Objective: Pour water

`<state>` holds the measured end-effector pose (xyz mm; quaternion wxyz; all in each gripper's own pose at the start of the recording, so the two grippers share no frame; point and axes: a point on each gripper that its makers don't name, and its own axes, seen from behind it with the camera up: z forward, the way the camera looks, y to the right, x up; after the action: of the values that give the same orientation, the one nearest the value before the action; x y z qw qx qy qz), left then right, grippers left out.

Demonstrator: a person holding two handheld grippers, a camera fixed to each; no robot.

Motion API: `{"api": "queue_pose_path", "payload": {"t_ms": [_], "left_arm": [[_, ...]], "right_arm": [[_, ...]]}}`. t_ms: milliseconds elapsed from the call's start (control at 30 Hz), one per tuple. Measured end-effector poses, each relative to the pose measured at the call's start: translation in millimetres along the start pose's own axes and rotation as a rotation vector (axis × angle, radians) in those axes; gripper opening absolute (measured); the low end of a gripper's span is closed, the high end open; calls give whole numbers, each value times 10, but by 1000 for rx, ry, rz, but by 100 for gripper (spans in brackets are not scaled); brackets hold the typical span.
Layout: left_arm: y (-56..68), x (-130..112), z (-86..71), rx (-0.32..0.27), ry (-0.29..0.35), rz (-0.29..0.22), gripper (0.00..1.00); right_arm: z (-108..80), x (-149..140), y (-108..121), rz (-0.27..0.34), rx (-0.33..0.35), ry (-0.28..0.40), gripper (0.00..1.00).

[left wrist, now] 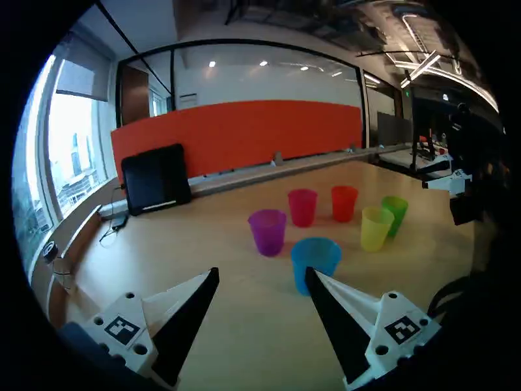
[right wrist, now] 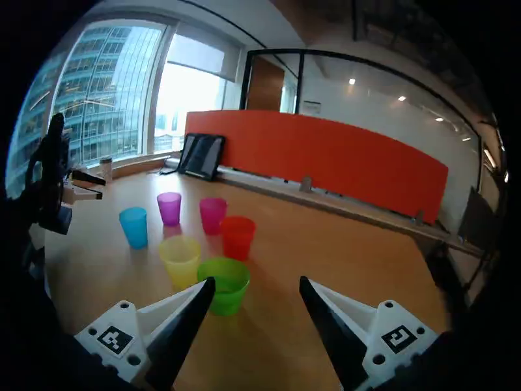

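On the table [left wrist: 247, 339] six cups [left wrist: 315, 260] stand clustered, contents unseen; left gripper [left wrist: 261, 271] and right gripper [right wrist: 256, 280] gape apart.

A pale wooden worktop [left wrist: 195, 241] runs back to a long orange partition [left wrist: 247, 130]. Behind the partition stands a glass wall [left wrist: 260, 72] with small ceiling spots glowing beyond it. Left of the partition, a black panel [left wrist: 156, 179] leans near tall windows [left wrist: 68, 156], bright with daylight and towers, under a half-lowered blind [left wrist: 81, 68].
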<state>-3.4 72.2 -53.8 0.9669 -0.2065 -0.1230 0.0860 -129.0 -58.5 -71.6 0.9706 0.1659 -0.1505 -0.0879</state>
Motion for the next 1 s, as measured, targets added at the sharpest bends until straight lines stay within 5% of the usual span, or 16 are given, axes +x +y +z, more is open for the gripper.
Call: {"api": "queue_pose_path", "payload": {"t_ms": [300, 767, 1000], "left_arm": [[-272, 328, -120, 133, 171, -62, 98], [-572, 426, -307, 303, 295, -158, 98], [-644, 462, -309, 358, 310, -159, 98]], "right_arm": [[-27, 348, 158, 37, -147, 143, 100], [-109, 660, 392, 117, -352, 317, 100], [-173, 756, 422, 124, -422, 376, 100]]}}
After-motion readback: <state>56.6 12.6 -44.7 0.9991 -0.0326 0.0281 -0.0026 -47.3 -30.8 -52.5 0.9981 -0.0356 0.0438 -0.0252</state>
